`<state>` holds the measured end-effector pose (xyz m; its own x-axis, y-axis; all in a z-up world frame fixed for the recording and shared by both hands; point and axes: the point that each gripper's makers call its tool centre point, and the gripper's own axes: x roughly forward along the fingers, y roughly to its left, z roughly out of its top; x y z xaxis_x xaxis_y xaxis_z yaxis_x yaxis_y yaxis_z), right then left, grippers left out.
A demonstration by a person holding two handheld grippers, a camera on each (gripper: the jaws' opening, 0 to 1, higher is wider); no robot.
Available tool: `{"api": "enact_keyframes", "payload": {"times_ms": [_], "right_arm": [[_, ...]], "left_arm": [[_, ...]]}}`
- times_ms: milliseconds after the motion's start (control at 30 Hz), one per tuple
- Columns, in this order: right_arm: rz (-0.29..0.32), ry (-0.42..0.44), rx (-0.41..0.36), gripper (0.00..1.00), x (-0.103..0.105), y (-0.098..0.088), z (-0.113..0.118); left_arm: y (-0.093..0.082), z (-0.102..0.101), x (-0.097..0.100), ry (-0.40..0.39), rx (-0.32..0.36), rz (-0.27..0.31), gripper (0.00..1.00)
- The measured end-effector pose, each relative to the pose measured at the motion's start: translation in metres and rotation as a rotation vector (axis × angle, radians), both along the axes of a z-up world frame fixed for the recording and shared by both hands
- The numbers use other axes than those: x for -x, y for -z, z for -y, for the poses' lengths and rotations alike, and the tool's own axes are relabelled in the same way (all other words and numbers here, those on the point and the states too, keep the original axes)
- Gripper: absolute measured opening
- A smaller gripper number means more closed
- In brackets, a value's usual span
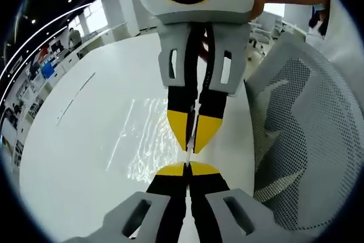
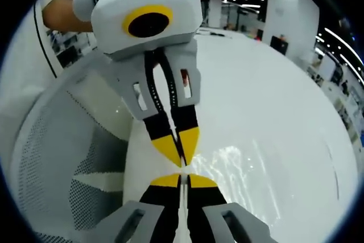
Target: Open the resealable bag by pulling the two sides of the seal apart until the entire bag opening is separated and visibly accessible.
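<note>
Tongs facing tip to tip: left tongs point(image 1: 188, 170) and right tongs point(image 2: 181, 181) both clamping the transparent resealable bag point(image 1: 149, 140) above the white table point(image 1: 74, 157), needing steady, even, opposing pulls, guarding against slipping film.

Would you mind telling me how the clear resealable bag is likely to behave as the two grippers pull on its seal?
The resealable bag looks like thin clear film, wrinkled and glinting on the white table, so it is probably floppy and very light. Its glossy surface may be slippery. With the left gripper and right gripper pinching one thin edge, it will likely drape rather than hold shape.
</note>
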<state>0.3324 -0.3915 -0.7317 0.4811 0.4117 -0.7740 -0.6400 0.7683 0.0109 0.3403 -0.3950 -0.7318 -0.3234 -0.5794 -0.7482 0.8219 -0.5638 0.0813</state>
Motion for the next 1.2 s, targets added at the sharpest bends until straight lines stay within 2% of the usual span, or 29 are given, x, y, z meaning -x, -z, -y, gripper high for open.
{"api": "enact_keyframes", "payload": {"times_ms": [1200], "right_arm": [[-0.021,0.075,0.038,0.00,0.036,0.003,0.048]], "left_arm": [[0.001,-0.006,-0.016,-0.041,-0.018,-0.011,0.00]]}}
